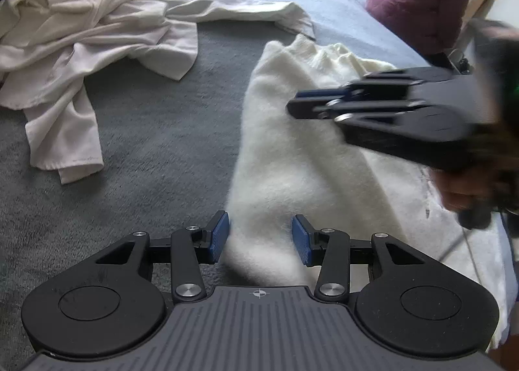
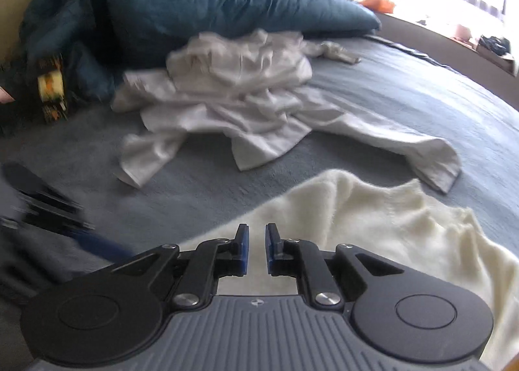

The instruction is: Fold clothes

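We record the left gripper tilted downward over a fluffy cream sweater that lies on the grey bed cover. Its blue pads stand moderately apart, and a folded strip of the sweater runs up between them; the left pad sits at the fabric's edge, but we cannot tell whether either pad presses on it. From these tongs the sweater stretches ahead and off to the right.

The right gripper enters the left wrist view from the right, blurred, lying almost sideways above the sweater's upper half, ahead and right of the left tongs. A hand grips its handle at the right edge. In its own camera the right gripper points down at a slant; its pads are drawn to a narrow gap with nothing caught between them, only sweater surface visible below. The cream fabric spreads from under these tongs out to their right.

Ahead of both tongs, well apart from the sweater, we note a crumpled pale garment with one sleeve reaching toward the sweater's far edge. Beyond it lies a dark teal duvet. The left gripper appears in the right wrist view as a dark smear to the left of the right tongs.
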A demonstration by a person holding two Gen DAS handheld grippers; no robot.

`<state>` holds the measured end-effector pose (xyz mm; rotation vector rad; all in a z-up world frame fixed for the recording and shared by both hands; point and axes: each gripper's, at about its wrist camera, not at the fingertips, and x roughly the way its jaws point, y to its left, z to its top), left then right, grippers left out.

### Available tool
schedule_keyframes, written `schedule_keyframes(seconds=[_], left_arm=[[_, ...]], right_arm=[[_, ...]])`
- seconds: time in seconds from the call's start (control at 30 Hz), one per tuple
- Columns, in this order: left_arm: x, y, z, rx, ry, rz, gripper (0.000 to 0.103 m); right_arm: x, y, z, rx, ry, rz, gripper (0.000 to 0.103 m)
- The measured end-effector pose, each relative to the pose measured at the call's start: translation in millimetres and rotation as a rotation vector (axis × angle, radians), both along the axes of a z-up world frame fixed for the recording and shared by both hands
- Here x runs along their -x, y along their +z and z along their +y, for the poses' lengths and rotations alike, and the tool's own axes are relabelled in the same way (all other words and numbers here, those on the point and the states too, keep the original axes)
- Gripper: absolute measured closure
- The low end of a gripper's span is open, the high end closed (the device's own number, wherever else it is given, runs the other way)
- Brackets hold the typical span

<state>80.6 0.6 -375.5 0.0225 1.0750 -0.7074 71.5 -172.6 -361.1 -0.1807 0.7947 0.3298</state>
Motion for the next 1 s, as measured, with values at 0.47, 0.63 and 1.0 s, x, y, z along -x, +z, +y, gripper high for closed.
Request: schedule_keyframes(seconds=[0.47, 0.63, 1.0], left_arm=[[-3.1, -4.4, 10.4, 0.001, 0.020, 0.053, 0.060], [-1.3, 7.3, 14.2, -0.011, 0.016, 0.027, 0.060], [6.5, 23.3, 12.7, 0.060, 0.066, 0.018, 0.061]], right_arm=[[-71.2, -17.1, -19.0, 0.022, -0.011, 0.004, 0.103], [-76.0, -9.0, -25.8, -0.059, -0.042, 0.013, 0.103], [-97.8, -29.4, -40.2, -0.010, -0.110, 0.018, 0.103]])
